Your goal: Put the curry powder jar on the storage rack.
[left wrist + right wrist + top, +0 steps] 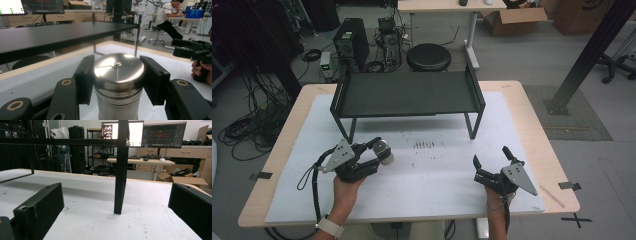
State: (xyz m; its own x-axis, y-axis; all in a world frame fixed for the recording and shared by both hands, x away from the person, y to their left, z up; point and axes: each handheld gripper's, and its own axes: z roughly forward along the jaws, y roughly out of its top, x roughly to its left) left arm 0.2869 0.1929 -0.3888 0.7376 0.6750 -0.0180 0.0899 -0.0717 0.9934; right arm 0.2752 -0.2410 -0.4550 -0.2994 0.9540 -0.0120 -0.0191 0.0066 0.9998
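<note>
Gripping the shiny cylindrical stainless-steel canister (117, 85) is the work in hand, and it is done by the left gripper (371, 153), whose two black jaws are seen in the left gripper view pressed against opposite sides of the can just under its domed lid. The canister is held near the front left of the white-covered wooden table (432, 170), in front of the low black metal shelf (407, 94) and not yet under or on it; whether its base rests on the table cannot be told. The right gripper (492, 165) is kept well apart at the front right, its jaws spread wide and empty, facing the shelf's black square leg (121, 170).

For the step to be done well, the can should be kept upright and the clamp kept square, since polished steel is judged likely to slip if the pads ride up onto the rounded shoulder. If the shelf is the goal, the can should be lifted clear of the shelf's raised side rail before being carried forward, and lowered flat so that no tipping is caused.
</note>
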